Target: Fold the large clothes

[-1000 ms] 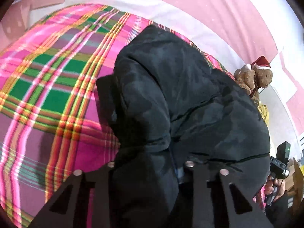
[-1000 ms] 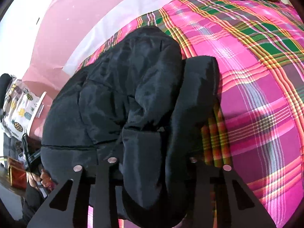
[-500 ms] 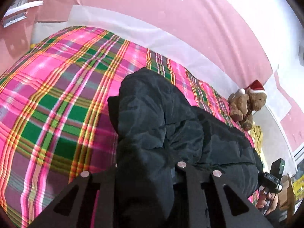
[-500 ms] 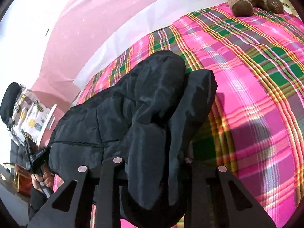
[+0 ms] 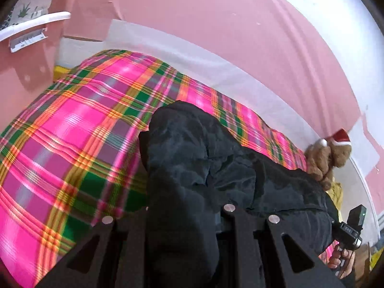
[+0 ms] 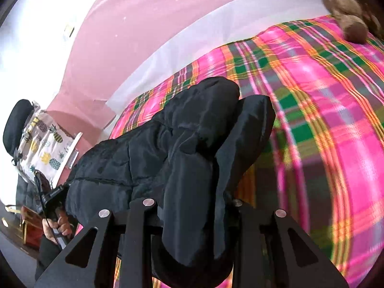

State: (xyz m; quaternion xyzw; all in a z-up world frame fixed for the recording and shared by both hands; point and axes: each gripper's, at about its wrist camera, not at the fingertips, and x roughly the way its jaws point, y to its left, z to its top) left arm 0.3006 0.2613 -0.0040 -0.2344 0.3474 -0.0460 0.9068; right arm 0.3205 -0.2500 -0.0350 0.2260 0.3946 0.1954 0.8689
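A large black puffer jacket [image 5: 216,172] lies bunched on a bed with a pink and green plaid cover [image 5: 72,132]. My left gripper [image 5: 184,216] is shut on a thick fold of the jacket, which fills the gap between its fingers. In the right wrist view the same jacket [image 6: 168,144] stretches between both grippers. My right gripper [image 6: 192,206] is shut on another fold of it, and the cloth hangs over the fingers. Both held edges are lifted off the cover [image 6: 324,120]. The fingertips are hidden by cloth.
A brown teddy bear with a red hat [image 5: 328,158] sits at the bed's far end by the pink wall [image 5: 216,24]; it also shows in the right wrist view [image 6: 348,12]. A pineapple-print cloth [image 6: 43,144] hangs left of the bed.
Both grippers have risen and tilted up with the jacket in them. The jacket's held edge has lifted off the cover, and more wall shows in both views.
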